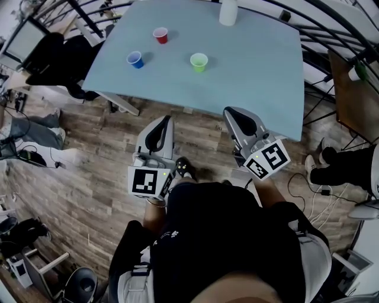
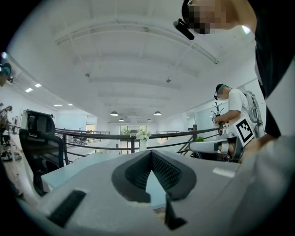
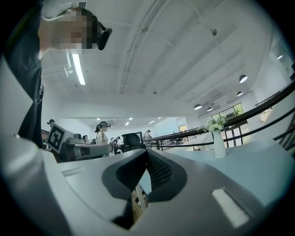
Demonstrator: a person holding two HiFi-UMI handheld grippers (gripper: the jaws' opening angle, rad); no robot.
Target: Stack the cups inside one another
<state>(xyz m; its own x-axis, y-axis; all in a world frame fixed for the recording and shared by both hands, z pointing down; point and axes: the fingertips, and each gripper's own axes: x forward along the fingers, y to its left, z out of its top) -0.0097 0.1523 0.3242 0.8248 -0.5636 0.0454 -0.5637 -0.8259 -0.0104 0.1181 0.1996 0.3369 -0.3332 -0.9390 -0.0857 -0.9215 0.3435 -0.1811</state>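
Nothing was stacked yet: all 3 cups stood apart, upright and mouth-up on the pale blue table. That suited nesting, since any one could drop straight into another w/o flipping. In the head view the red cup sat at 12 o'clock of the group, the blue cup at 8 and the green cup at 4, none touching. A white vase stood at the table's far edge, approx 1 o'clock from green and well clear of the work. The left gripper and right gripper both hung short of the table's near edge, over the wood floor, pointing level toward 12, which read as an approach pose, not a reach. The left gripper's jaws were pressed together at the tips w/ nothing between them; the right's were the same, also empty. They were prob. shut because no cup was in reach, and they'd need to spread before any pick. Blue lay approx 11 o'clock from the left gripper and green approx 11 from the right. So left on blue and right on green looked the natural split, w/ red maybe as the base, but that's only a guess. No cup showed in either gripper view.
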